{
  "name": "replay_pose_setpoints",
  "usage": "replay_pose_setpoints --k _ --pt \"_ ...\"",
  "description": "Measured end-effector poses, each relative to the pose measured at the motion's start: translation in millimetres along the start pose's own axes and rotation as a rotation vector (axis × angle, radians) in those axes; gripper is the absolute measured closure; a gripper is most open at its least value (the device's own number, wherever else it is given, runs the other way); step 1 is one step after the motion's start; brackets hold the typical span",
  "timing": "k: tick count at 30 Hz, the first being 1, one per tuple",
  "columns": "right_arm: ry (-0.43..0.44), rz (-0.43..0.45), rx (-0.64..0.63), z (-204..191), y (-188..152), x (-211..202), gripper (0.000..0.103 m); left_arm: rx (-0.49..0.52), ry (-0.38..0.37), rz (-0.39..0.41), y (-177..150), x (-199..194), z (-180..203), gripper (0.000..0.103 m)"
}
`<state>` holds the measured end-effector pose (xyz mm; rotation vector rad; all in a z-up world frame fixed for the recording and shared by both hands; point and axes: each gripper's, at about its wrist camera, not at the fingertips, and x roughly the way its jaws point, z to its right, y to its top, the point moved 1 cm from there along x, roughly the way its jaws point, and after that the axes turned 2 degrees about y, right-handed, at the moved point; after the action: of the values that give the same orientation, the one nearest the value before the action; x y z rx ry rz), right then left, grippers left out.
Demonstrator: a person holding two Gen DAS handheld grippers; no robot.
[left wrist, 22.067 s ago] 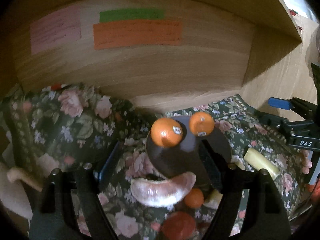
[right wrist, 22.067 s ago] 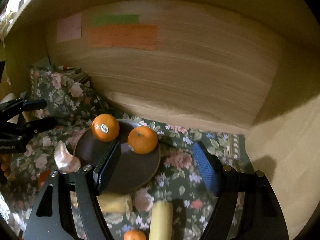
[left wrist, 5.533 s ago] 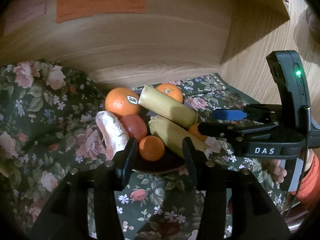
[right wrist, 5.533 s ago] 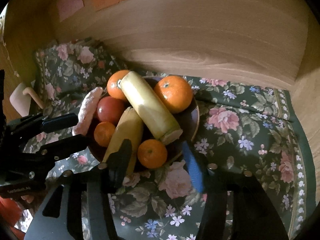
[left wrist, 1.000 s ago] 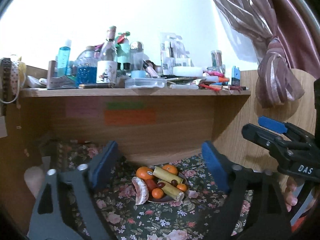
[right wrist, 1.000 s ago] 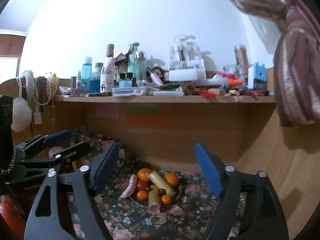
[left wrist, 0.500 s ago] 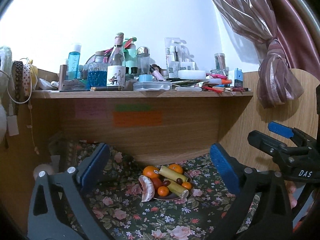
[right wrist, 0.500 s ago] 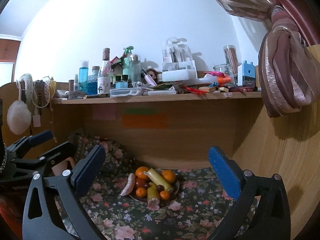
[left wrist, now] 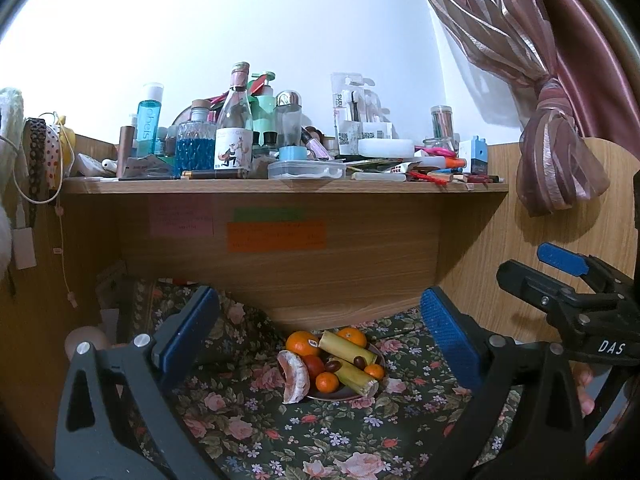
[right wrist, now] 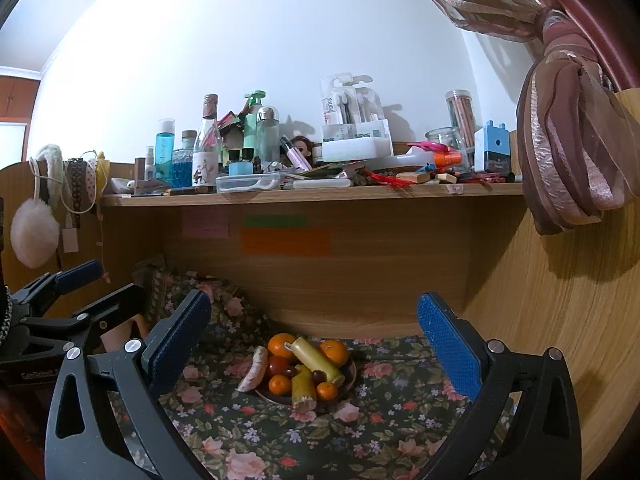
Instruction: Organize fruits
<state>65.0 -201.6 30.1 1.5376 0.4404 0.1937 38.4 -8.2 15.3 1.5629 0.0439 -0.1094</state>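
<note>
A dark plate on the floral cloth holds the fruit: oranges, small mandarins, a red fruit, two yellow-green stalk pieces and a peeled pomelo segment leaning on the left rim. My left gripper is open and empty, well back from the plate. My right gripper is open and empty, also far back. Each gripper shows in the other's view, at the right and the left.
The floral cloth covers the desk under a wooden shelf crowded with bottles and boxes. Coloured notes stick to the back panel. Wooden side walls stand left and right; a curtain hangs at the right.
Both grippers have pulled a little further back from the plate and stay open. The fruit on the plate has not moved.
</note>
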Motion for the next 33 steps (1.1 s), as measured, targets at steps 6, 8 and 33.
replay_pose_setpoints --k 6,8,33 --pt "0.001 0.002 0.001 -1.1 0.5 0.2 0.0 0.004 0.006 0.003 0.8 0.0 1.5 0.0" --pt "0.005 0.001 -0.001 -0.6 0.9 1.5 0.0 0.004 0.005 0.003 0.7 0.2 1.2 0.0" --pt "0.009 0.002 -0.005 3.7 0.9 3.3 0.0 0.007 -0.002 0.004 2.6 1.5 1.7 0.0"
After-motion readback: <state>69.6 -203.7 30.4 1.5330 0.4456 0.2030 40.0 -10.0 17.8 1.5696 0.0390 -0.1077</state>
